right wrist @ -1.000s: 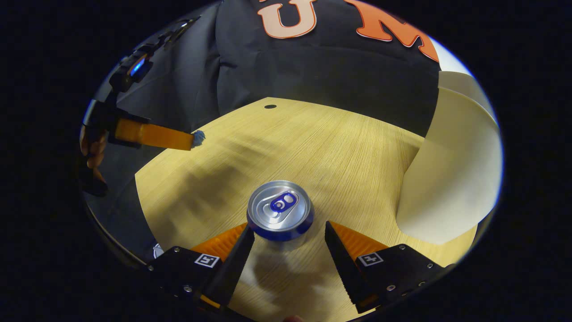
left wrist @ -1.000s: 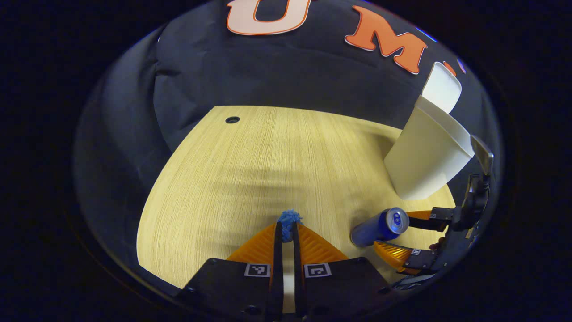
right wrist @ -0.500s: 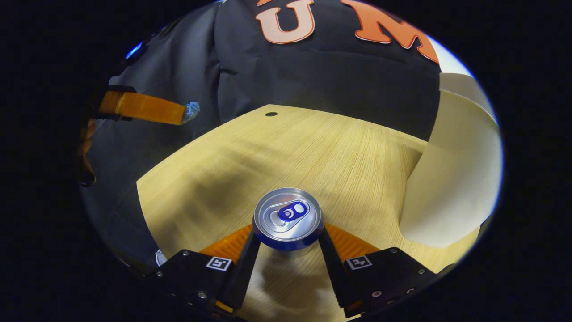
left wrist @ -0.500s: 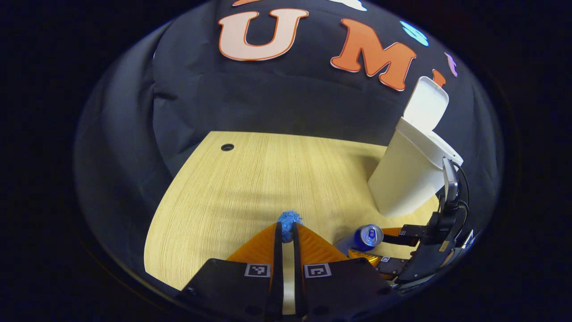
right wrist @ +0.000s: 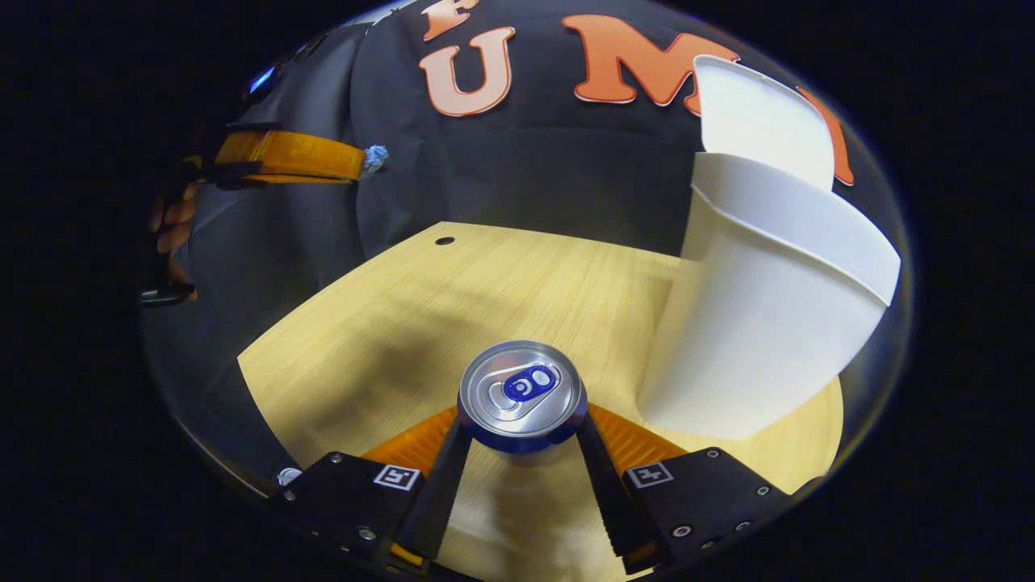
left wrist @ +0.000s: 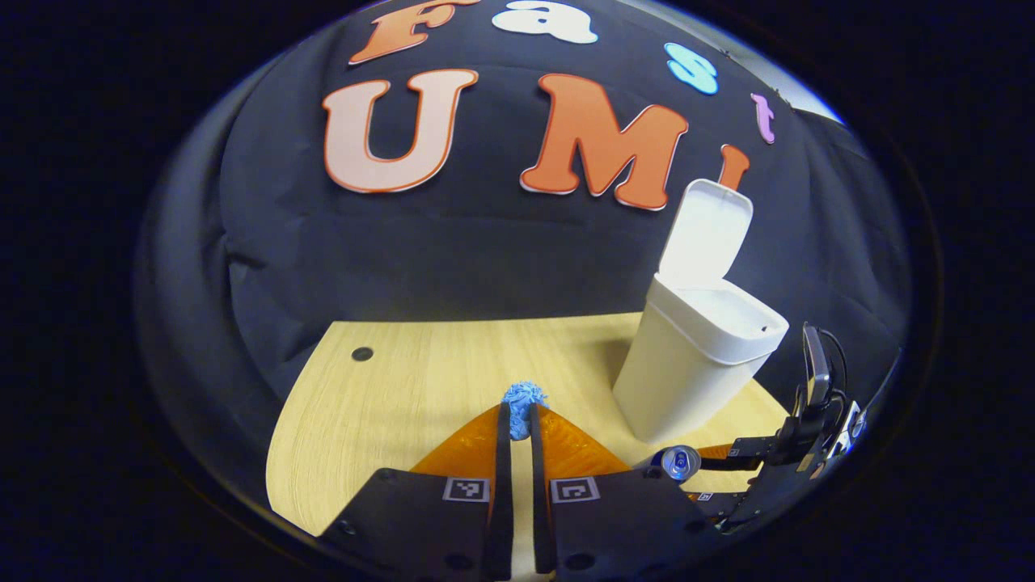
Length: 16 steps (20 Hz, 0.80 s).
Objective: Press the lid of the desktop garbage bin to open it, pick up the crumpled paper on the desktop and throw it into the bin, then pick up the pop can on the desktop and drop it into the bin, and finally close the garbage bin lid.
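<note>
Left gripper is pinched on the paper wad, up off the desk; open bin sits at its 2 o'clock. Right gripper is clamped on the upright can.

Right gripper clamped on pop can, upright, over wooden desktop. White bin just right, lid up. Left gripper upper left, pinching blue crumpled paper; hand behind.
</note>
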Each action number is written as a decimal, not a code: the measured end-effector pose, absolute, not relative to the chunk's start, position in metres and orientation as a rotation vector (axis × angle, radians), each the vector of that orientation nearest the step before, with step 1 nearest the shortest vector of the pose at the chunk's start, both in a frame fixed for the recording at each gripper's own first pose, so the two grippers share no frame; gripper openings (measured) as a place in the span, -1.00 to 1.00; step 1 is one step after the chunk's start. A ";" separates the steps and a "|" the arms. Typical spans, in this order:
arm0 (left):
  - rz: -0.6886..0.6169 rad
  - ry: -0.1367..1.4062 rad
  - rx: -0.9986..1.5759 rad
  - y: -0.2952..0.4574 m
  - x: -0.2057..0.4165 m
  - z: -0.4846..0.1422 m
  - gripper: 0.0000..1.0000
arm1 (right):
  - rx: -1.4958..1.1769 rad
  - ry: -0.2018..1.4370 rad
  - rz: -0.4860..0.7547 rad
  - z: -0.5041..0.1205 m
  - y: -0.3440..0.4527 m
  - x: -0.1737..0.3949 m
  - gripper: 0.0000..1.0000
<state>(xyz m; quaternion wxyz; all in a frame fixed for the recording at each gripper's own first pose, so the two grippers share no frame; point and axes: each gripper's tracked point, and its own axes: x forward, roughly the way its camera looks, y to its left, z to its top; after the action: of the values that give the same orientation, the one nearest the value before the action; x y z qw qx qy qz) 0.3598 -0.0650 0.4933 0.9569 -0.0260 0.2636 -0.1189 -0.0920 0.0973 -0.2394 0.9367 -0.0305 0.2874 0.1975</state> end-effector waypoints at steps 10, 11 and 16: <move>-0.488 0.373 -0.026 -0.195 0.402 0.551 -0.73 | -0.034 0.528 0.225 -0.213 0.014 -0.105 0.55; -0.522 0.362 -0.020 -0.214 0.408 0.555 -0.73 | -0.035 0.528 0.203 -0.215 0.003 -0.109 0.55; -0.627 0.340 -0.006 -0.277 0.418 0.562 -0.73 | -0.018 0.543 0.096 -0.218 -0.038 -0.126 0.55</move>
<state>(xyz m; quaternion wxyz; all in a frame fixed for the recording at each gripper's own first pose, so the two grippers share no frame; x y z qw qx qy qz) 0.4176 -0.2769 0.5622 0.9371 -0.0032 0.1665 -0.3069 -0.1259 -0.0383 -0.2183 0.9622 -0.0089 0.2681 0.0474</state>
